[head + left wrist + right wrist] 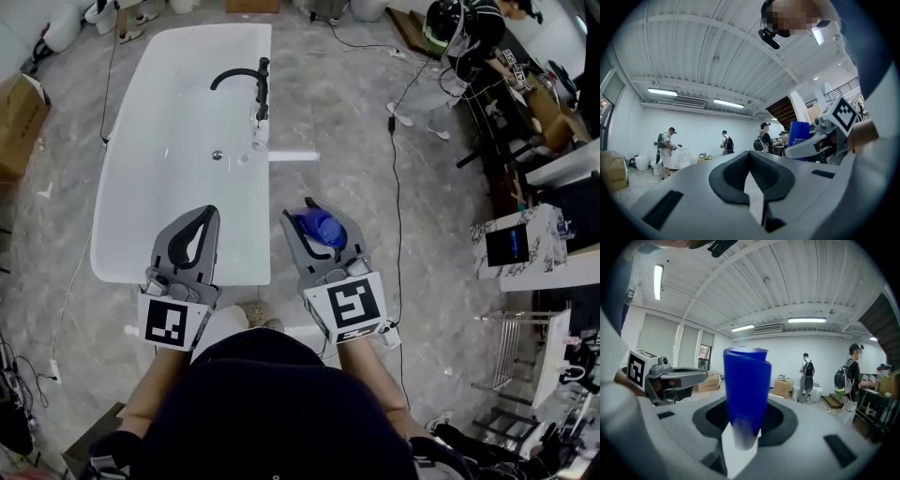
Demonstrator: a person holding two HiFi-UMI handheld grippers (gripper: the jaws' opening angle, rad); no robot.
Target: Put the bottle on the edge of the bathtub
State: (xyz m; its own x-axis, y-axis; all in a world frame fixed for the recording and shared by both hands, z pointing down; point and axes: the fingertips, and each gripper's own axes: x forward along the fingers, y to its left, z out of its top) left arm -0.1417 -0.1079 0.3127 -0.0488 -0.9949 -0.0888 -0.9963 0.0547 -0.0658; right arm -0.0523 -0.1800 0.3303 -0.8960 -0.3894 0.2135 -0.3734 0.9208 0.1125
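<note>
Bottle point(745, 390) clamped, bathtub point(178, 112) only in head view

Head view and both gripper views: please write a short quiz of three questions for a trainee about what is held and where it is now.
1. Choose one. What is between the jaws of the right gripper?
A. a sponge
B. a bottle
C. nothing
2. True or false: the bottle stands on the edge of the bathtub.
3. Fill the gap: the jaws of the left gripper are ___, with nothing between them.

Key: 1 B; 2 false, because the gripper holds it in the air beside the bathtub; 3 shut.
</note>
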